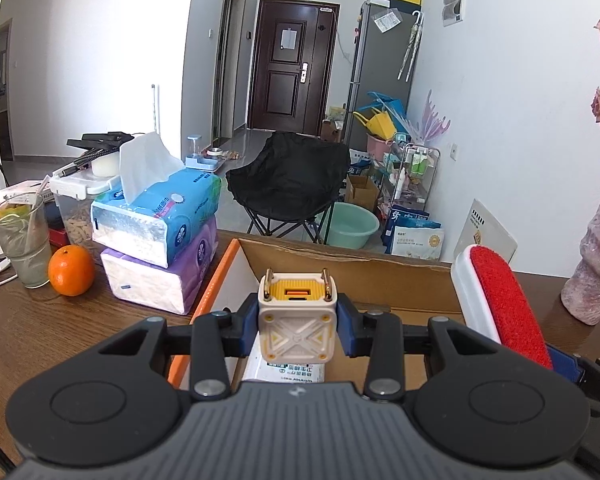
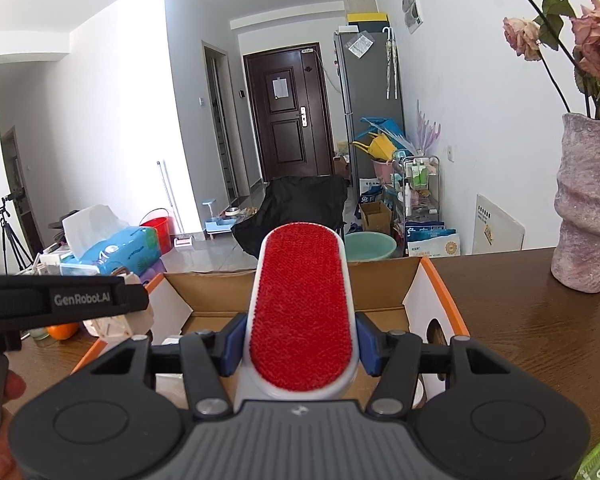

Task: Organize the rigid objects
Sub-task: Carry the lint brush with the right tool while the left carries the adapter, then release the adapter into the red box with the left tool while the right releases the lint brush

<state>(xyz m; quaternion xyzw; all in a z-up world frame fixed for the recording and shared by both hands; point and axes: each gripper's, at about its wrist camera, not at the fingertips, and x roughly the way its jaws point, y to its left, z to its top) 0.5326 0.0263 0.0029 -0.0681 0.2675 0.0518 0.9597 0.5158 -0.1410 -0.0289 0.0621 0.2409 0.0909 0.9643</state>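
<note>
while "genrobot.ai" marks the left claw (image 2: 112, 312) – charger (image 1: 296, 320) clamped.

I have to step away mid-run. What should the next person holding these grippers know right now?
Left gripper: shut on the cream-and-yellow cube-shaped plug adapter, held above the open cardboard box with orange edges.
Right gripper: shut on the white lint brush with red pad, also over the box.
Done: a white printed packet lies inside.
Left: lower and release both.
</note>
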